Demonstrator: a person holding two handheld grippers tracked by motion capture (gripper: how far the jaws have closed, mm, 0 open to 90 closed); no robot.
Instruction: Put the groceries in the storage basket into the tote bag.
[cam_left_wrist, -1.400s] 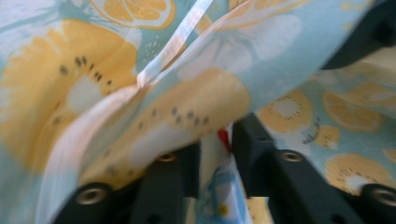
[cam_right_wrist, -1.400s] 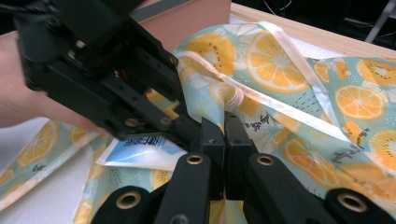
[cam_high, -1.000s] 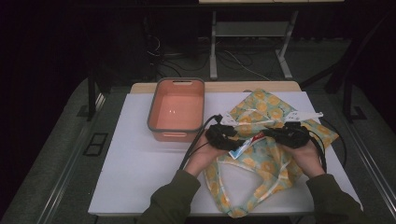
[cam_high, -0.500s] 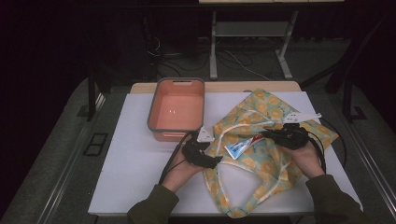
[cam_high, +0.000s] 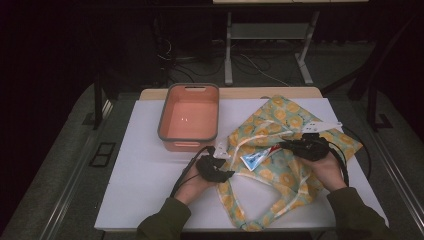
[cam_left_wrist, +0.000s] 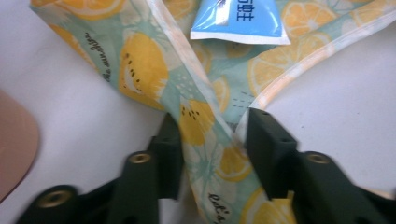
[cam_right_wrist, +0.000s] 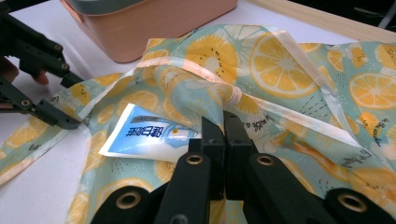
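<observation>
Step in hand, as judged: the mouth of the lemon-print cloth bag (cam_high: 280, 150) is being held open so the toothpaste tube (cam_high: 257, 158) can be dealt with, either pushed in or drawn out; which of the two cannot be told.

The bag lies flat on the white table (cam_high: 145, 185), right of the pink bin (cam_high: 190, 117). The tube rests at the bag's opening, on the fabric, its blue crimped end toward the left gripper (cam_left_wrist: 212, 135).

The right gripper (cam_right_wrist: 224, 123) is seen pinched tight on a fold of the bag's upper layer, jaws closed together on the cloth.

The left gripper's jaws have just been closing; a strap of the bag runs between them at a narrow gap, but contact of the pads cannot be confirmed.

Next move, as judged: the strap needs to be clamped firmly and pulled away from the right grip, so the opening is spread without the tube being dragged.

Count: one bag, one tube, one bin, two grippers.
</observation>
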